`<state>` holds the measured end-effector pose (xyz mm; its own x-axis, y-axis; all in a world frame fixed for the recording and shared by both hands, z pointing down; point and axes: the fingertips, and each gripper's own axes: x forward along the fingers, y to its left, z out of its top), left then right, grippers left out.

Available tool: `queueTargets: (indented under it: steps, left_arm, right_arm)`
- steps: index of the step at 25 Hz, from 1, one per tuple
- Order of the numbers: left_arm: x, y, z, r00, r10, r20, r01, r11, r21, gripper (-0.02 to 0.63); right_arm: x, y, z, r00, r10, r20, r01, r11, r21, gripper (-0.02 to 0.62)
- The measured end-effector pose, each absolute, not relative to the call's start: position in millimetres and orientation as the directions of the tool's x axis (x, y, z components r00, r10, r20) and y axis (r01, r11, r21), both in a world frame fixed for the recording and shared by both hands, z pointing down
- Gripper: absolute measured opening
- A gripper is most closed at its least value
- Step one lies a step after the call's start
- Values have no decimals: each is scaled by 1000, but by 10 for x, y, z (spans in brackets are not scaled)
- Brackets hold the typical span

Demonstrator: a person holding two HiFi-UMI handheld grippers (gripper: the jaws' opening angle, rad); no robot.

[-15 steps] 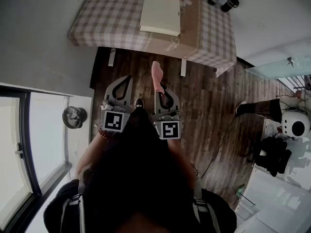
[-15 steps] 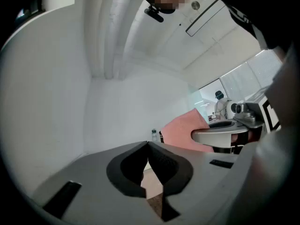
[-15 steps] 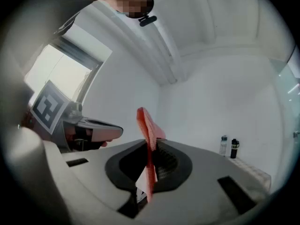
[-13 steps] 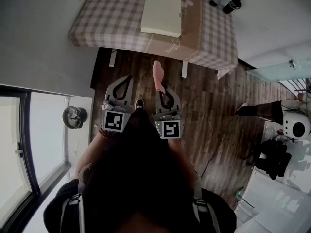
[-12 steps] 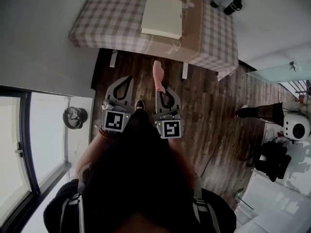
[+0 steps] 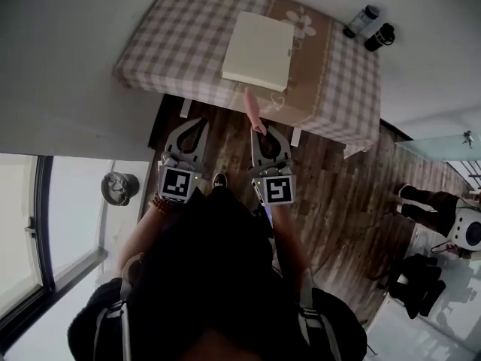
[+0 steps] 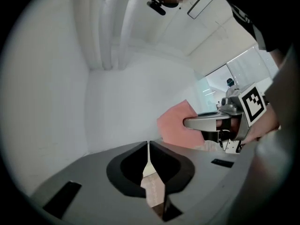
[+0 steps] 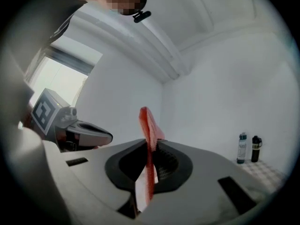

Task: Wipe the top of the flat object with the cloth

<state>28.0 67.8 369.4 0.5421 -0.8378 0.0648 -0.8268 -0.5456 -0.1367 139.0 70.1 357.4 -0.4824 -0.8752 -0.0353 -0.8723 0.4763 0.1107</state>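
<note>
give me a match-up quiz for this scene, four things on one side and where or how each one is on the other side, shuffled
Things
1. cloth
2. flat cream object
3. left tongs
4. two bottles

Place or state
A. shut, nothing between them
B. standing at the far right corner of the table
C. clamped in the right tongs, sticking out past their tips
D. lying on the table near its front edge

Pairs: 1-C, 2-D, 3-A, 4-B

Checked table (image 6: 188, 43) bears flat object (image 6: 259, 49), seemingly two bottles (image 6: 362, 21).
</note>
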Motion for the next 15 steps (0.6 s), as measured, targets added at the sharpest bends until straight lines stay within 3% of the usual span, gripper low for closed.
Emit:
queueTargets:
  steps: [14,15]
  left_arm:
    - [412,-226,4201,542,-821,178,-812,-566,-143,20]
    - [416,-266,4231,555,-812,177,-804,-579,-134,63]
  right_arm:
    - [1711,-818,3487,-556,-830,36,-784,539,309,18]
    - [1685,-895,3476,-560,-828,36,-774,537,335,18]
